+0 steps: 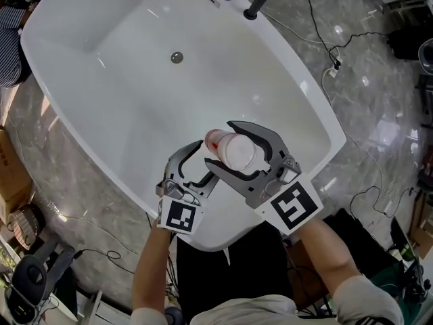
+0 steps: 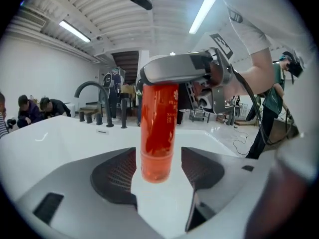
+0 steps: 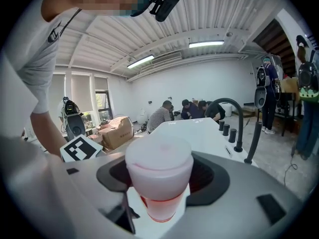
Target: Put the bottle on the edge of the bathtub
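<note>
Above the bathtub rim (image 1: pixel 128 181), one red bottle (image 1: pixel 233 149) clamped in right tongs (image 1: pixel 218 143), left tongs (image 2: pixel 158 171) wide around its base.

I see bright, even light from ceiling strip lights (image 2: pixel 203 11); glare spots on the glossy floor (image 1: pixel 383 133) — both gripper views bulge fisheye-round with black corners; the bottle (image 3: pixel 158 176) nearest the lens looks soft.

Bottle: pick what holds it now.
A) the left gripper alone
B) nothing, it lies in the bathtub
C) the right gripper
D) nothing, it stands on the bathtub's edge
C: the right gripper has its jaws shut on the white cap of the bottle above the bathtub. The left gripper has its jaws apart either side of the base.
</note>
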Motion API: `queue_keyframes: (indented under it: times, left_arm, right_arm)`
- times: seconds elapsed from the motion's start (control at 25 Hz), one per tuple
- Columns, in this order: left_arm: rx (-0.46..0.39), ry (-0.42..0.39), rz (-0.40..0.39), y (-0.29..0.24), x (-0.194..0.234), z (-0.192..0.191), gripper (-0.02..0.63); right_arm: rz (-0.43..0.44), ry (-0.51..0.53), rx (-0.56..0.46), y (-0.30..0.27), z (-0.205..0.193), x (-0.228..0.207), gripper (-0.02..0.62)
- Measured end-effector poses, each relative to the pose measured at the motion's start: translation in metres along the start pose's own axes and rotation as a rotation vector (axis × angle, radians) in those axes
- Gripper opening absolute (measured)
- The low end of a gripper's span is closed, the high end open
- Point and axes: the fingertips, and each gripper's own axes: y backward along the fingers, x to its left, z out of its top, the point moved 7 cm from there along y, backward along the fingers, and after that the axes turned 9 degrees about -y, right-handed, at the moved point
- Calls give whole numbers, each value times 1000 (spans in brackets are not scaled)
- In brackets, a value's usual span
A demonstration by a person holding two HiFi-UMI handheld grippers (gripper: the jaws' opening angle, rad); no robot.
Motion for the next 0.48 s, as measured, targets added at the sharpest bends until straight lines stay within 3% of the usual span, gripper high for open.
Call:
queue_keyframes:
  times: [0.28,0.4,0.48]
  left_arm:
    - [31,76,62,10,-11,-13,273]
    - [-7,138,156,15,-12,-7,92]
    - [-27,219,214,16,-17,-3,26]
  right_arm:
    - [-138,-14,-17,14,0,-54,301]
    - [-195,12,-18,21,1,-81,301]
    - [-235,19,-15,25,2,-99,300]
